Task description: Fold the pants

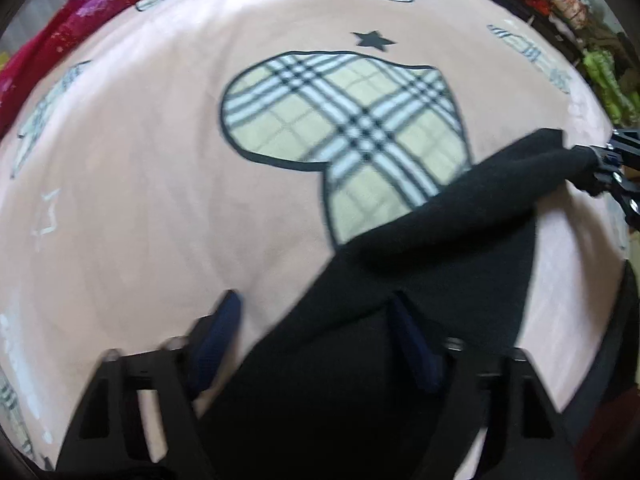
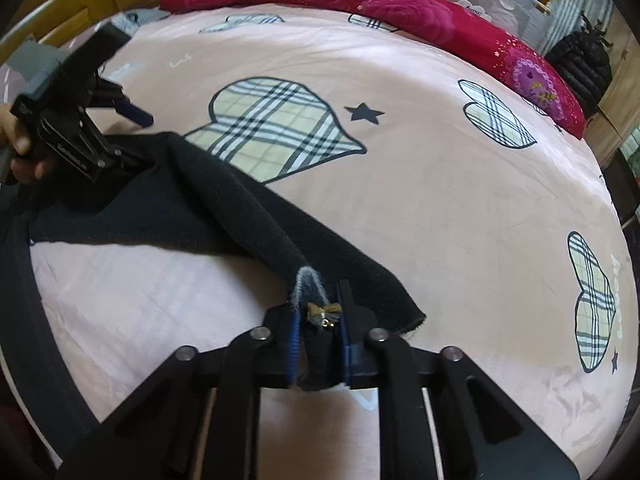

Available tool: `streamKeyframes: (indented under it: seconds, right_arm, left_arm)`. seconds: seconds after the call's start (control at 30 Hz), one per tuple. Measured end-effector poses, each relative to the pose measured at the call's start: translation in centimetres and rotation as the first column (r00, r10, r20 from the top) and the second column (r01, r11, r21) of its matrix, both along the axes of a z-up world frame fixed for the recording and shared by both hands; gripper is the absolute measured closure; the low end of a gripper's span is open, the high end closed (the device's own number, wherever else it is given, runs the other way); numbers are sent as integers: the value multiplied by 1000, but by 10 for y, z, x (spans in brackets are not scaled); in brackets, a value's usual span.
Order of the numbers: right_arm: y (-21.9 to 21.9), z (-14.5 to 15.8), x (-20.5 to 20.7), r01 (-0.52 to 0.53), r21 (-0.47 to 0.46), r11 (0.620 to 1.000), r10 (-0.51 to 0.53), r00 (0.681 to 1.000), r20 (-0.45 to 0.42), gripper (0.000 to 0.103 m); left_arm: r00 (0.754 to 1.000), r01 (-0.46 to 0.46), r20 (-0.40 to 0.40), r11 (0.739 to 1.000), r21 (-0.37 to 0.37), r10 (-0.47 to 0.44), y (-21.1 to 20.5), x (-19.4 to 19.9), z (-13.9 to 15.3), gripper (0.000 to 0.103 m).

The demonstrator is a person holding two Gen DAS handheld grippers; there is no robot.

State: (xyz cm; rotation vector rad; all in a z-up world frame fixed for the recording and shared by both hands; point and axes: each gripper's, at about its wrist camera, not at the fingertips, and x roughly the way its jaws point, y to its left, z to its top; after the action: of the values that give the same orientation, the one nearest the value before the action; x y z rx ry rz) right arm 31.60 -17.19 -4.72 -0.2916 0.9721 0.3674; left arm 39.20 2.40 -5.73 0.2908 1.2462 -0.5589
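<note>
Two grippers share one pair of black pants [image 2: 224,200], and the nearest detail is at the right gripper [image 2: 318,340]: its blue-padded fingers [image 2: 293,344] are drawn narrow and pinch a bunched edge of the fabric, with a pale fuzzy lining and a small gold-toned bow or charm [image 2: 324,311] poking up between them. Out from those fingers the cloth runs as a rolled ridge toward the left gripper [image 2: 132,148], which the right wrist view shows at the far end of the garment, gripped by the person's hand [image 2: 22,148]. In the left wrist view, the left gripper's fingers [image 1: 222,328] stand wide apart; the black fabric lies over the right-hand finger and fills much of the gap, so the pants seem draped on it, not pinched, though blur makes this uncertain. Between the two grippers the pants hang slightly lifted and twisted, partly resting on the pink bedspread [image 2: 420,208]. Beyond the fingers lie the plaid heart print [image 2: 272,124], a dark star [image 2: 364,113], and farthest off a red floral blanket [image 2: 400,8]. Judging by this, the step in hand is gathering and stretching the garment before a fold. The next move likely calls for the left fingers to close on their edge, then both to pull taut and lay the cloth flat.
</note>
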Motion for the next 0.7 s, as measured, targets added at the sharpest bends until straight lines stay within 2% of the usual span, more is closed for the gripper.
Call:
streamKeyframes:
  seconds: [0.07,0.13,0.17,0.3,0.53,0.7]
  right_arm:
    - [-4,6,-1,4,22,1000,-5,1000,3,94]
    - [-8,14,-4,7,38,999,-8,1000,16,95]
    - [-9,16,-5,8,41,999,-9,1000,20,95]
    - [-20,29,-19,22,72,997,-25,999,31,96]
    - [-54,45,-67,29,151,988,-35,999,35,96]
    - [-70,43,-108,-14,167,986,7,999,40,96]
  left_arm:
    - [1000,29,-5,999,-22,-29,-5,-6,4,74]
    - [999,47,17,999,-20,-47,-11,-15,9,90]
    - [998,47,34,999,-19,-46,-13,-20,12,93]
    - [997,33,72,996,-79,-27,-17,-45,34,96]
    - [991,29,131,989,-146,-10,-22,-123,77,96]
    - [991,15,131,983,-185,10,-27,-181,85,96]
